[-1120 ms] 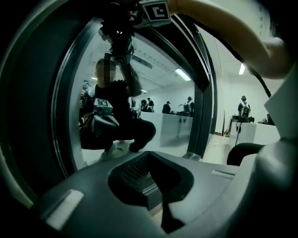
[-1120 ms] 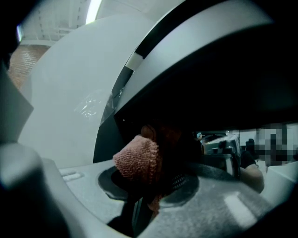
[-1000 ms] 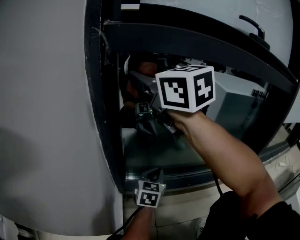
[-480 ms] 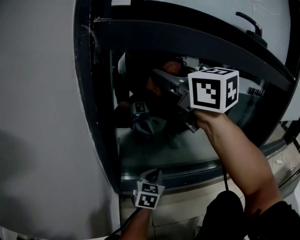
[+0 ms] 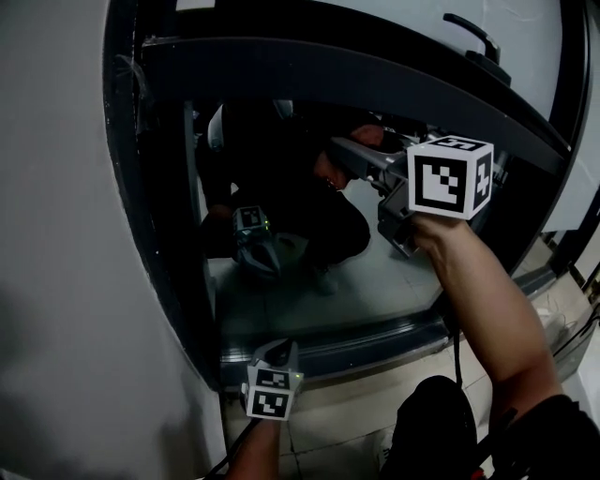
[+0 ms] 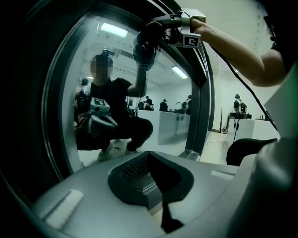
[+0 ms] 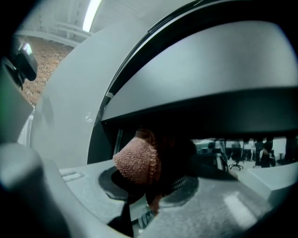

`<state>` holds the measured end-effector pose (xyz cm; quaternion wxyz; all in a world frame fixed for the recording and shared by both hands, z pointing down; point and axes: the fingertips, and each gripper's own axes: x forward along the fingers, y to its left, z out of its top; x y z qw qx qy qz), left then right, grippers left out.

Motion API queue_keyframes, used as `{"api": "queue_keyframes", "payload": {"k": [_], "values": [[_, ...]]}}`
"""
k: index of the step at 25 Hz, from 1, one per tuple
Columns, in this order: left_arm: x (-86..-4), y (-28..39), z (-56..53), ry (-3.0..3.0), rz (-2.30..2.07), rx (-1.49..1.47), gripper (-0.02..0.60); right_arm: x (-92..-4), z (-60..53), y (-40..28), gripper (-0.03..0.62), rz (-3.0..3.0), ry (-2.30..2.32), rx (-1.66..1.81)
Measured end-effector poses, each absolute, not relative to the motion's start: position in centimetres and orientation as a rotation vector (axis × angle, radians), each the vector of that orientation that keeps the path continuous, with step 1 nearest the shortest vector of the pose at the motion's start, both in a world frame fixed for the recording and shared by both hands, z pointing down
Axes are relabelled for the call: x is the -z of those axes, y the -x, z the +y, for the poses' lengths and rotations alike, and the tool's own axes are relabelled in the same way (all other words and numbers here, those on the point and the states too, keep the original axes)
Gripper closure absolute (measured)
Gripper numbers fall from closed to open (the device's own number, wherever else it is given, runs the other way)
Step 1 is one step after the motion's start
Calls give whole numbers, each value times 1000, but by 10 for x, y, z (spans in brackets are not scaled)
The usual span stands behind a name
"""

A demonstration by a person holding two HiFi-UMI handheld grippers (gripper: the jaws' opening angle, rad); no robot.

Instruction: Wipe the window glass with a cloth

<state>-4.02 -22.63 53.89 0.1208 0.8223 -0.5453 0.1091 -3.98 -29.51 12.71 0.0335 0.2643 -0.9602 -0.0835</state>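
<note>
Head view: the right tongs (image 5: 349, 155) reach up to the upper right part of the window glass (image 5: 309, 305). Their marker cube (image 5: 450, 178) faces the camera above a bare forearm (image 5: 480, 300). What they hold is too dark to make out here. The left tongs (image 5: 278, 352) hang low, just below the bottom edge of the pane, in front of a pale tiled floor (image 5: 347, 427). A dark frame (image 5: 155, 206) curves round the glass, a broad dark cross bar (image 5: 356, 80) runs above it, and a grey-white wall (image 5: 56, 234) fills the left side. The pane mirrors a crouching person in dark clothes.

Left gripper view: the left tongs (image 6: 150, 175) are pressed together with nothing between them, only a thin dark seam below the ribbed pads. High up, the right tongs (image 6: 160, 29) press a dark bundle, the cloth (image 6: 150, 31), to the window glass (image 6: 116, 83). It lies close to the pane's upper right edge, where it meets its own reflection. The glass also shows strip lights and white partitions. Past the frame (image 6: 202, 93) on the right lies a bright room with people standing far off.

Right gripper view: the right tongs (image 7: 146, 186) pinch the cloth (image 7: 137, 160), a pinkish-brown, loop-textured wad. It is bunched and rounded, lit on its left and shadowed on its right, with a corner hanging down between the jaws. It sits just under the cross bar (image 7: 209, 107), at the top edge of the window glass (image 7: 242, 148), which reflects desks and office chairs. A strip light (image 7: 91, 14) glows at the upper left.
</note>
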Motion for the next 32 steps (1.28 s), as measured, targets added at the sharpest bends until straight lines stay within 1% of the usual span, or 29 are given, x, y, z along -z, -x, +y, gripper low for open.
{"api": "queue_keyframes", "payload": {"k": [15,32], "values": [[-557,42,-233,-2373,-1602,-377,565,-119,-319,-45,491,-2912,-946,305],[-556,40,-234,-2376,-1600,-372,565,-118,-350,-150,490,-2807,-1282,254]]}}
